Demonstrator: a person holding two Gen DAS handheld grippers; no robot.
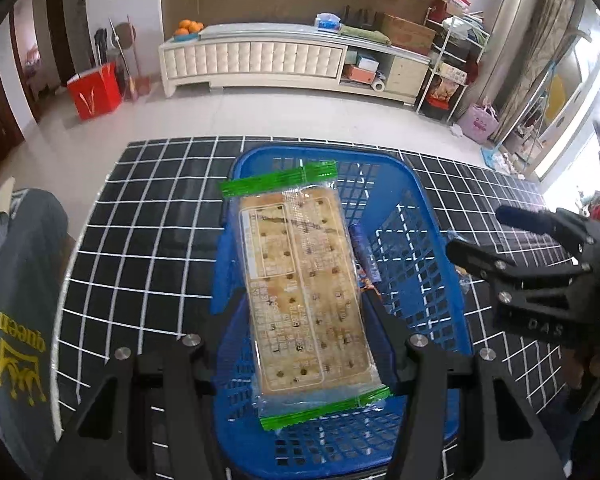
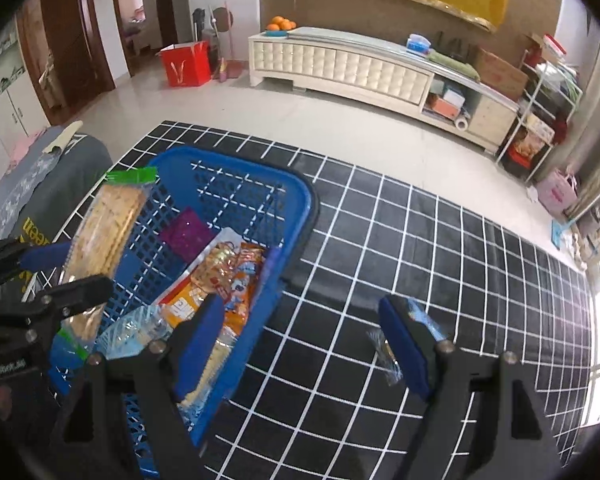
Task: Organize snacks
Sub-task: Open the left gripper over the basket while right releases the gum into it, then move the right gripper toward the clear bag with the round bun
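So the blue basket [image 2: 292,216] already holds several snacks; left claw [image 1: 300,316] grips a cracker pack [image 1: 304,280] above it, right claw [image 2: 300,332] gapes empty, one small packet [image 2: 384,354] left on the table [image 2: 440,240].

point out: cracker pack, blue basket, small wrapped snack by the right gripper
cracker pack [image 1: 304,292], left wrist view, middle of its clear face
blue basket [image 2: 296,196], right wrist view, far right rim
small wrapped snack [image 2: 384,354], right wrist view, crinkled wrapper end beside the finger
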